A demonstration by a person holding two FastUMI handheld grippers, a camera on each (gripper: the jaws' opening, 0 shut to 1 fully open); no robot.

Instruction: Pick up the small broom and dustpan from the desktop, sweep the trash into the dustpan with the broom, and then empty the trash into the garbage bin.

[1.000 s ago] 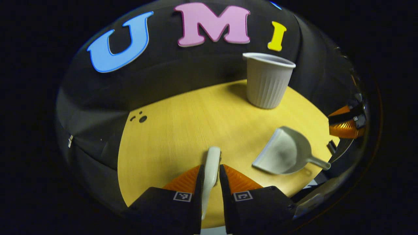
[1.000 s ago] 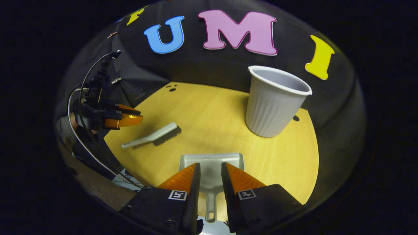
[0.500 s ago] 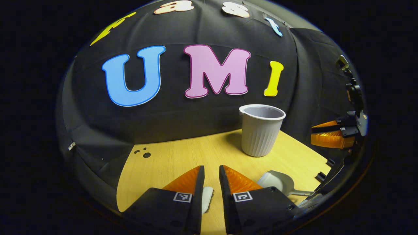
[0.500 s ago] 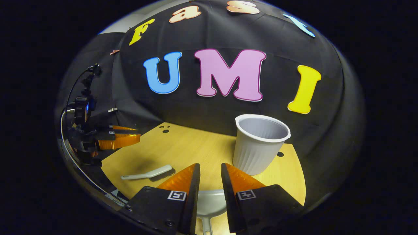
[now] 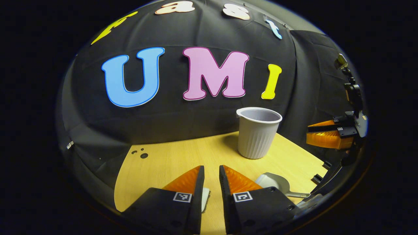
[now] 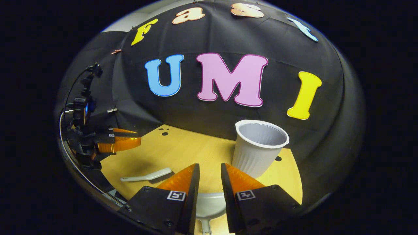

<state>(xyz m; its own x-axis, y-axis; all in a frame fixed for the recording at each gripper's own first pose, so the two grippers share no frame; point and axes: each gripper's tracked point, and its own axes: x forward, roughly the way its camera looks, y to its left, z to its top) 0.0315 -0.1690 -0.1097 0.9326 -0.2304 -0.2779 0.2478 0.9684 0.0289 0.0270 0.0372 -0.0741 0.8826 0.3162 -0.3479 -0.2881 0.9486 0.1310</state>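
Observation:
The small pale broom (image 6: 147, 176) lies flat on the yellow wooden desktop (image 6: 183, 150), handle to the left. In the left gripper view only its tip (image 5: 205, 197) peeks out below my left gripper (image 5: 211, 171), which is open and holds nothing. The grey dustpan (image 5: 274, 183) rests on the table to the right of it. In the right gripper view the dustpan (image 6: 209, 205) sits low between and beneath the fingers of my right gripper (image 6: 210, 169), which is open and apart from it. The ribbed grey bin (image 6: 258, 148) stands upright at the back.
Seen from the right, the left gripper (image 6: 120, 142) hovers above the table's left edge with cables trailing. From the left gripper view, the right gripper (image 5: 326, 135) hangs off the table's right edge. Small dark spots (image 5: 142, 154) mark the far left of the desktop.
Both grippers have drawn back and tipped up from looking down at the table; broom and dustpan dropped to the bottom of the views. Over the last half second almost nothing moved.

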